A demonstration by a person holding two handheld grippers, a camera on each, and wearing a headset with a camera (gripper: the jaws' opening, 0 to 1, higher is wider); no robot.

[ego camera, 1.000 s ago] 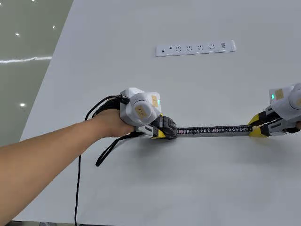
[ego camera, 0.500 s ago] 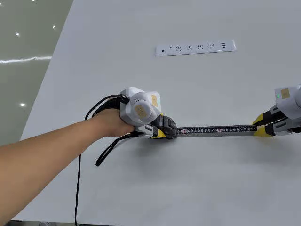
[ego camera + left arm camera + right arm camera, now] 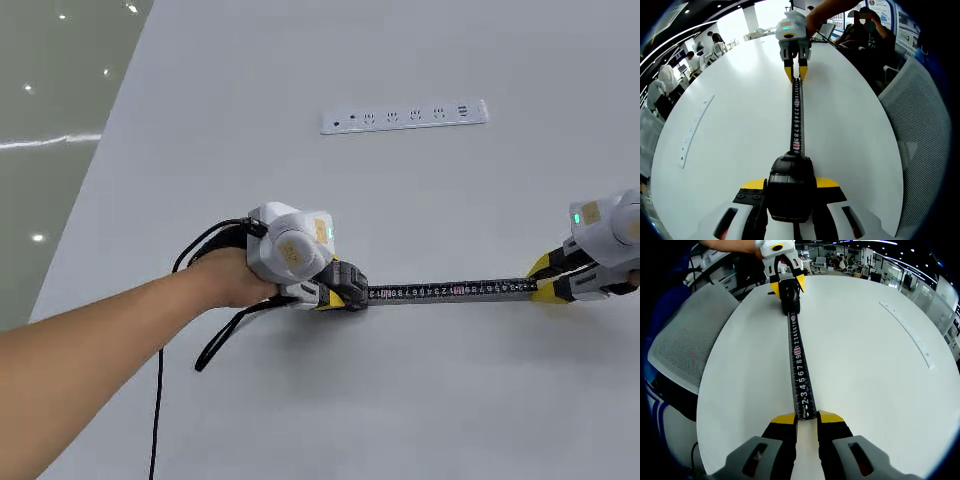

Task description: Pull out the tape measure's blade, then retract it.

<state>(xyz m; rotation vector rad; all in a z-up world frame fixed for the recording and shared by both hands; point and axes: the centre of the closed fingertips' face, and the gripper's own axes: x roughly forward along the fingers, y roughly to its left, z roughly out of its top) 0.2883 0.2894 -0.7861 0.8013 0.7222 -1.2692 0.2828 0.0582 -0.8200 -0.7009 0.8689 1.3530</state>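
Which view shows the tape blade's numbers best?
The right gripper view: the blade runs up its middle, digits large and readable. The left gripper view shows it narrower, digits smaller; the head view, a thin strip.

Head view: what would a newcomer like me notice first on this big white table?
A numbered tape measure blade stretched flat across the white table. The left claw grips the black tape measure case at one end, the right claw pinches the blade's tip at the other. A white power strip lies farther back.
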